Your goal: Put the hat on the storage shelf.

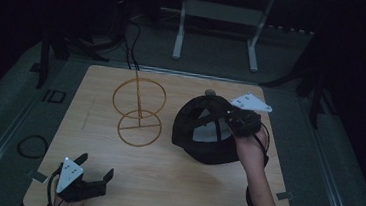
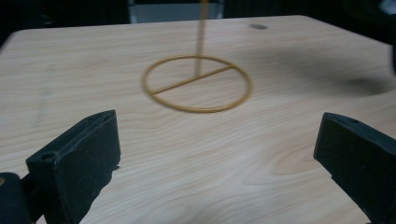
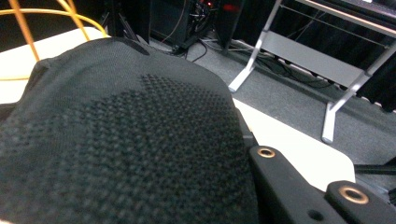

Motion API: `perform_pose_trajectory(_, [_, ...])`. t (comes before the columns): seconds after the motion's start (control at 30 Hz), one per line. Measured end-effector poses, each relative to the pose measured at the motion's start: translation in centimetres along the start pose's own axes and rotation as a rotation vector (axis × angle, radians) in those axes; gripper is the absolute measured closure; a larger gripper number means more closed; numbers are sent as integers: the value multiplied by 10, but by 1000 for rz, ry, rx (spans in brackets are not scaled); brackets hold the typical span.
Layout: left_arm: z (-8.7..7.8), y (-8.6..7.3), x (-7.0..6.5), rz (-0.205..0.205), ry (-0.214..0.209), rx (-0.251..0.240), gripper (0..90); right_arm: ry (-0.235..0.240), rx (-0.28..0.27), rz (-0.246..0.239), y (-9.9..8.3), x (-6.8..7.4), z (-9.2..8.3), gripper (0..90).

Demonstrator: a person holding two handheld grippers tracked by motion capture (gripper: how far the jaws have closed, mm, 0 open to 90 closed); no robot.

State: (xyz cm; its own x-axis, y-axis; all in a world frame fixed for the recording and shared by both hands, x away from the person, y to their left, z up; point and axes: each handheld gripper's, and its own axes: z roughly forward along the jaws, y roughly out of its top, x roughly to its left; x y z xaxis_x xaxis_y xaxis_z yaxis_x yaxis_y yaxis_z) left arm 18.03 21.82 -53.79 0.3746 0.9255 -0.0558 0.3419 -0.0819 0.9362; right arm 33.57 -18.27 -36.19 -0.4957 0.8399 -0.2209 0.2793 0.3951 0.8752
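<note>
Right gripper [image 1: 237, 122] clenched on black cap [image 1: 203, 132], lifted beside yellow wire stand [image 1: 139, 111]. Left gripper [image 1: 95, 173] released, jaws wide, low over surface [image 1: 164, 181].

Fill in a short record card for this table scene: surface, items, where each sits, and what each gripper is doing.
Surface: wooden table
Item 1: black cap, right half of the table
Item 2: gold wire stand, upright, left of the cap and apart from it
Right gripper: jaws shut on the cap
Left gripper: jaws open, nothing between them, near front left corner, facing the stand's base ring
</note>
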Motion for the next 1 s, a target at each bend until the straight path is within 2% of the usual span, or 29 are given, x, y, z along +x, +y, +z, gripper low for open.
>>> perform_pose_trajectory(0.17, [5,7,-25,44,-96,19,10,16,-28,-7,-7,10,-9,895])
perform_pose_trajectory(0.33, [12,13,-43,63,-163,32,11,43,-45,-18,-14,20,-16,895])
perform_pose_trajectory(0.53, [18,19,-57,93,-207,29,10,73,-66,-27,-18,30,-24,895])
perform_pose_trajectory(0.63, [23,27,-66,113,-236,20,11,106,-123,-47,-21,36,-31,895])
perform_pose_trajectory(0.83, [31,41,-79,123,-275,0,10,137,-147,-40,-23,44,-35,895])
perform_pose_trajectory(0.87, [32,43,-81,127,-281,-4,10,126,-154,-38,-23,48,-35,895])
perform_pose_trajectory(1.0, [35,50,-90,150,-301,-18,10,157,-195,-32,-24,53,-35,895])
